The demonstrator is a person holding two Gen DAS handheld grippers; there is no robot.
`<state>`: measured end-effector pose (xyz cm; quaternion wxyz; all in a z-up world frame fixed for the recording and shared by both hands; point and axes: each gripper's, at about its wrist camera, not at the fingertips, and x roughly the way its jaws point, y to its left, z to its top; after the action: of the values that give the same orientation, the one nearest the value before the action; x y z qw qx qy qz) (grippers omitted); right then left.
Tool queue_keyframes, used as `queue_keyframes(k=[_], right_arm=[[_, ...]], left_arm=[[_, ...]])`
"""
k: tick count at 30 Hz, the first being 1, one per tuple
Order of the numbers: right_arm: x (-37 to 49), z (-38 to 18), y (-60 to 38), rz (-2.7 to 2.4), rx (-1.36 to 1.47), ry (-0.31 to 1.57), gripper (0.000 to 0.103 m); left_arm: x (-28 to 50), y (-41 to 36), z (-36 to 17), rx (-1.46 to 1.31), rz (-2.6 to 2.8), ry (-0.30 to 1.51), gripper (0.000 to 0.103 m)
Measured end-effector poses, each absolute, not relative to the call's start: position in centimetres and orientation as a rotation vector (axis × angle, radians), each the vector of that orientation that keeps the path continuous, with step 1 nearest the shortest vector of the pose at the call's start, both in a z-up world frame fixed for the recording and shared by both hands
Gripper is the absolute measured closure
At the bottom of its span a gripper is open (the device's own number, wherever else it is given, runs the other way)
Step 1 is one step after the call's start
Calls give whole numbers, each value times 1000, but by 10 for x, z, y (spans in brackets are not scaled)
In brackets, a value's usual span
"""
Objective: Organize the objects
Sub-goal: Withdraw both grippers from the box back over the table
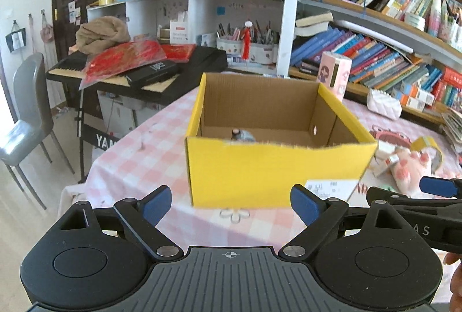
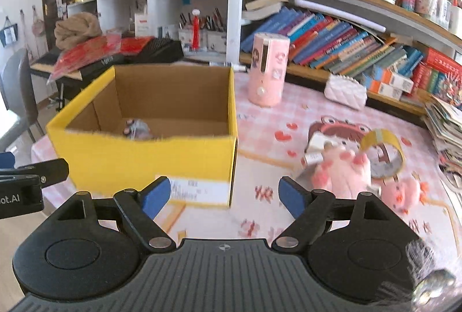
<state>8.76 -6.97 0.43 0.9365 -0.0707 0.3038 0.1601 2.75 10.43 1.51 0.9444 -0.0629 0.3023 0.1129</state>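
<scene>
A yellow cardboard box [image 1: 274,170] stands open on the pink checked tablecloth [image 1: 138,156]; it also shows in the right wrist view [image 2: 150,159]. A small grey object [image 1: 242,135] lies inside it, seen too in the right wrist view [image 2: 137,129]. My left gripper [image 1: 231,203] is open and empty just before the box's front wall. My right gripper [image 2: 223,195] is open and empty, near the box's front right corner. A pink plush toy [image 2: 343,170], a tape roll [image 2: 382,151] and small white boxes [image 2: 316,150] lie to the right on the table.
A pink cylinder container [image 2: 268,69] and a white quilted purse [image 2: 345,94] stand behind the box. Bookshelves [image 2: 361,32] line the back. A keyboard piano [image 1: 138,72] with red packets and a grey chair [image 1: 26,121] stand left. A paper stack [image 2: 444,121] lies far right.
</scene>
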Motion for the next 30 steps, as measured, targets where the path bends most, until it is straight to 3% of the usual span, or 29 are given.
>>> queue_keyframes(k=[30], right_arm=[[0,-15,-116,154,-89,690,10]], left_arm=[[-30,66,1,-60,111,677,7]])
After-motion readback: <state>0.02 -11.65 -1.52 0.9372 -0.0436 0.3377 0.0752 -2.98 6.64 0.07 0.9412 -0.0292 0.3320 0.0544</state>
